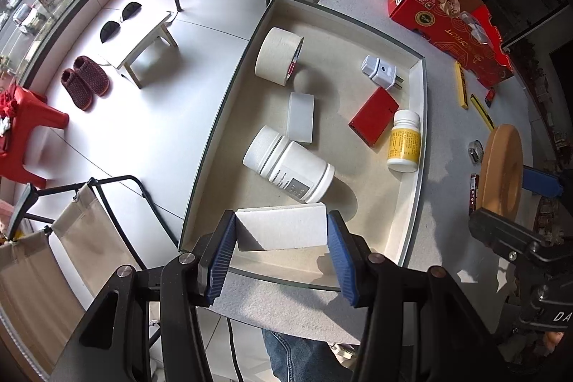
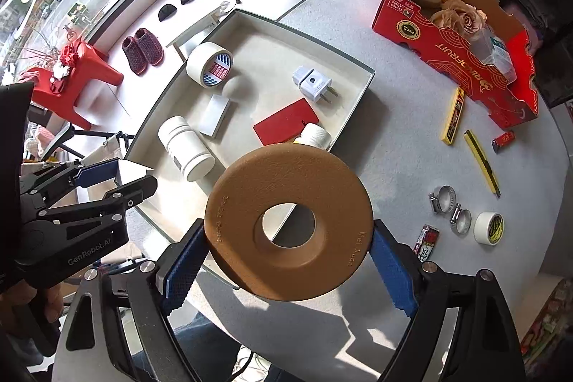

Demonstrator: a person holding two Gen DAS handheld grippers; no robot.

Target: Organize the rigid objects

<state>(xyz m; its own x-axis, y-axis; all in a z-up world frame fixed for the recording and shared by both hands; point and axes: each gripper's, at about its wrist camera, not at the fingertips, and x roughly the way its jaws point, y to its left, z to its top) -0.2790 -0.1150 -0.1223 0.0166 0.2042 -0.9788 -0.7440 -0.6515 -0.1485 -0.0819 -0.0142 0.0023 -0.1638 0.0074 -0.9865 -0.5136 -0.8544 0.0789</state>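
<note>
My left gripper (image 1: 283, 238) is shut on a white rectangular block (image 1: 283, 228), held over the near end of the shallow cream tray (image 1: 415, 145). In the tray lie a tape roll (image 1: 277, 54), a white plug adapter (image 1: 379, 72), a red card case (image 1: 374, 120), a yellow-label bottle (image 1: 404, 142), a large white bottle (image 1: 290, 165) and a small white block (image 1: 301, 117). My right gripper (image 2: 286, 260) is shut on a brown ring-shaped disc (image 2: 290, 224), held flat above the table at the tray's near right corner (image 2: 322, 153). The left gripper also shows in the right wrist view (image 2: 118, 174).
On the grey table (image 2: 394, 95) right of the tray: a red cardboard box (image 2: 458, 34) with dried flowers, two yellow utility knives (image 2: 453, 120), hose clamps (image 2: 442, 197), a small tape roll (image 2: 489, 228), a small red item (image 2: 503, 140). Chairs, stools and slippers stand on the floor to the left.
</note>
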